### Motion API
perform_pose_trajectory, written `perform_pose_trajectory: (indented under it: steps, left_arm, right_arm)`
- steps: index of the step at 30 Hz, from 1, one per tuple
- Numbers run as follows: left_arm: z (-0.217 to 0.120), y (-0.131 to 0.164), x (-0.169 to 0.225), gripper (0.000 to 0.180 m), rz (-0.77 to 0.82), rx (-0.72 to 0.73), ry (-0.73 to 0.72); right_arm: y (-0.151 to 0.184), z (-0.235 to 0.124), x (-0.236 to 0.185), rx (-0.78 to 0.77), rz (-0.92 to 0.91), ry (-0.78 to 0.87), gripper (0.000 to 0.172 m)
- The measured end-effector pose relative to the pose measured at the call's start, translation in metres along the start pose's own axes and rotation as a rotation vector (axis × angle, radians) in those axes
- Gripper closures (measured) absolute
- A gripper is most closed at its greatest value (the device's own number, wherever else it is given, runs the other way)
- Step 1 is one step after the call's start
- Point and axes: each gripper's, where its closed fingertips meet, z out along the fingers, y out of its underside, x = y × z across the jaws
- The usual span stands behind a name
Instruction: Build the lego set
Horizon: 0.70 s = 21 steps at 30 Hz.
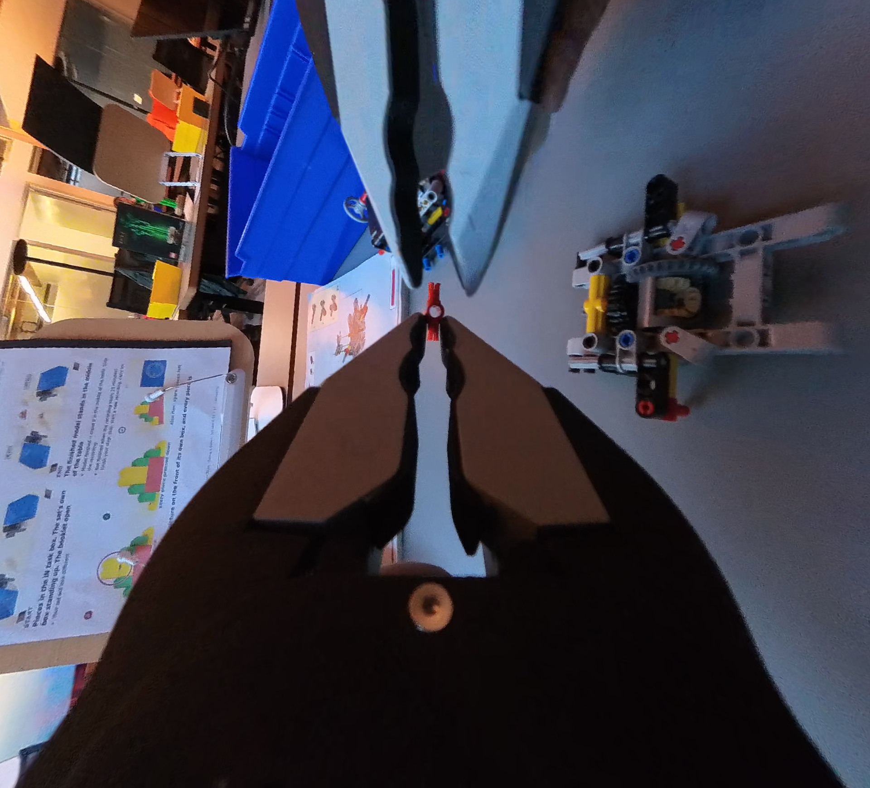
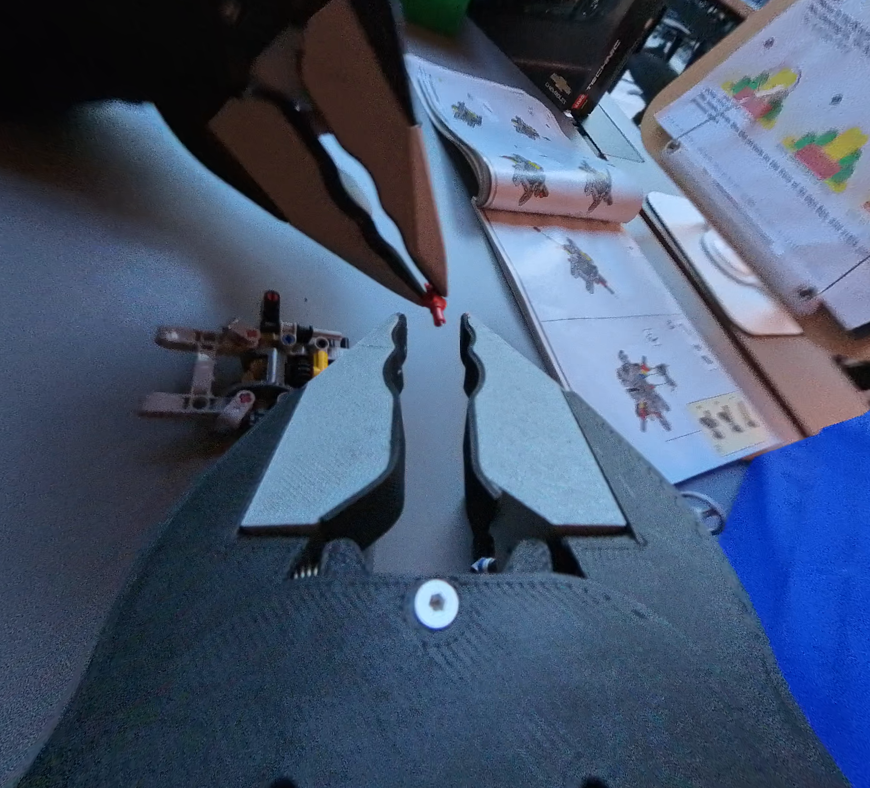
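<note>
My left gripper (image 1: 433,323) is shut on a small red connector pin (image 1: 433,313), pinched at the very fingertips, its far end sticking out. The right wrist view shows the same grasp: the brown fingers (image 2: 423,243) of the left gripper clamp the red pin (image 2: 435,302). My right gripper (image 2: 430,321) is open and empty, its grey fingertips just short of the pin's free end, one on each side, not touching it. In the left wrist view the right gripper (image 1: 438,285) comes in from above, jaws apart. A partly built grey, black and yellow brick model (image 1: 659,295) lies on the grey table (image 1: 706,530).
The model also shows in the right wrist view (image 2: 240,365). An open instruction booklet (image 2: 602,295) lies to the right. Blue bins (image 1: 292,163) stand beyond. A clipboard with a printed sheet (image 1: 108,483) leans at the left. A dark product box (image 2: 588,12) stands behind. Less than 4 cm separates the two grippers' tips.
</note>
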Motion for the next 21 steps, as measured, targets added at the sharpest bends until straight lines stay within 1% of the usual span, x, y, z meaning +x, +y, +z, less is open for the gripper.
perform_pose_trajectory:
  steps: [2, 4, 5, 7, 12, 17, 21]
  left_arm:
    - [0.001, -0.002, 0.003, 0.177, 0.014, -0.005, 0.010]
    - [0.001, -0.005, 0.007, 0.177, 0.026, -0.011, 0.027]
    - [0.002, -0.004, 0.009, 0.177, 0.036, -0.024, 0.032]
    - [0.003, -0.001, 0.008, 0.177, 0.050, -0.045, 0.024]
    - [0.004, 0.000, 0.008, 0.177, 0.033, -0.055, 0.032]
    - [0.004, 0.000, 0.009, 0.177, 0.042, -0.055, 0.030]
    - [0.003, -0.002, 0.006, 0.177, -0.027, -0.012, 0.041]
  right_arm:
    - [0.005, 0.006, -0.006, -0.060, -0.123, 0.046, 0.153]
    - [0.011, 0.010, -0.004, -0.114, -0.202, 0.103, 0.155]
    - [0.010, 0.009, -0.002, -0.116, -0.225, 0.124, 0.157]
    - [0.008, 0.007, -0.002, -0.109, -0.242, 0.131, 0.163]
    - [0.012, 0.008, -0.001, -0.135, -0.298, 0.155, 0.168]
    - [0.015, 0.009, -0.001, -0.149, -0.314, 0.157, 0.169]
    - [0.013, 0.008, -0.001, -0.128, -0.281, 0.143, 0.170]
